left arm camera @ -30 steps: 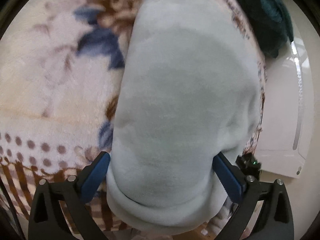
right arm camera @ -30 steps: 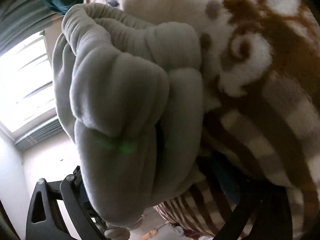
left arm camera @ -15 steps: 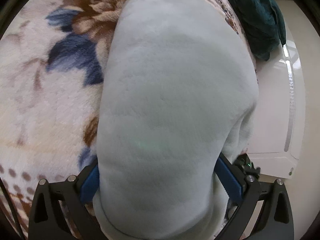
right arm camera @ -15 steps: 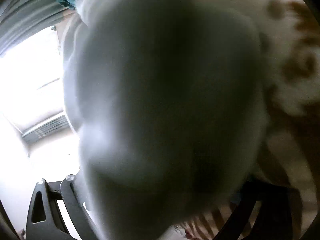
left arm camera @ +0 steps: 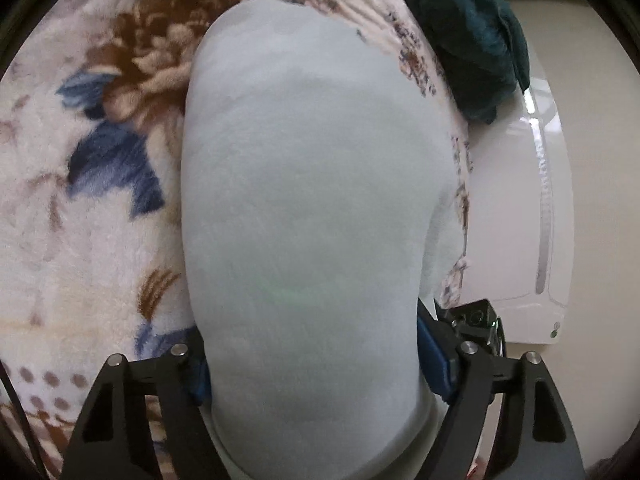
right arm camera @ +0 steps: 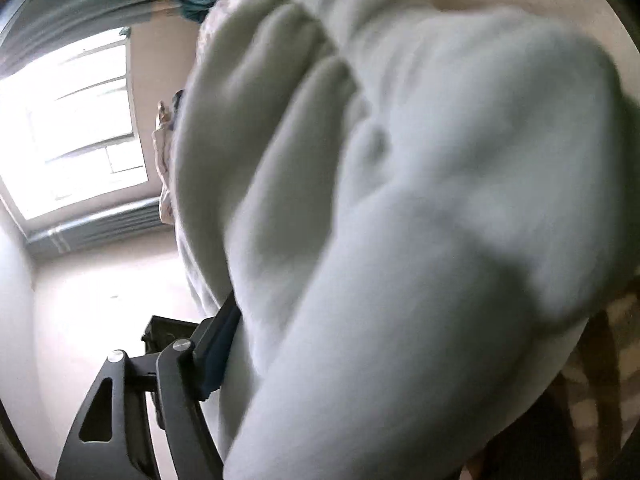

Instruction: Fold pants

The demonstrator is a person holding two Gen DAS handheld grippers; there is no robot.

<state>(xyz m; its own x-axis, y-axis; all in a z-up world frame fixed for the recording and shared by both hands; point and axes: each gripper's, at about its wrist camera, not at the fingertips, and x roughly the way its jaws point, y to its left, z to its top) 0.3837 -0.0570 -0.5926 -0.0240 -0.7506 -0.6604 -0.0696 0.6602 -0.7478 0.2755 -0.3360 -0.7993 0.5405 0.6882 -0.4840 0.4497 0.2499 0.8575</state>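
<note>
The pants (right arm camera: 400,220), pale grey fleece, fill the centre and right of the frame in thick, blurred folds. At lower left the right gripper (right arm camera: 360,360) shows one black finger, its blue pad (right arm camera: 218,350) pressed against the cloth; the other finger is hidden. Its jaws have just been closing on the bundle. A bright window (right arm camera: 76,128) sits at upper left, a patterned blanket (right arm camera: 600,392) at lower right.

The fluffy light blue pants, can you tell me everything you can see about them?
The pale blue-grey fleece pants look soft, thick and plain, bunched into a rounded bundle with deep folds on the right wrist view. They lie on a cream plush blanket with brown and blue flowers. The left hand-held gripper has been closing, its blue pads pressing both sides of the bundle. The right hand-held gripper's left pad touches the fabric too; its other pad is hidden.
</note>
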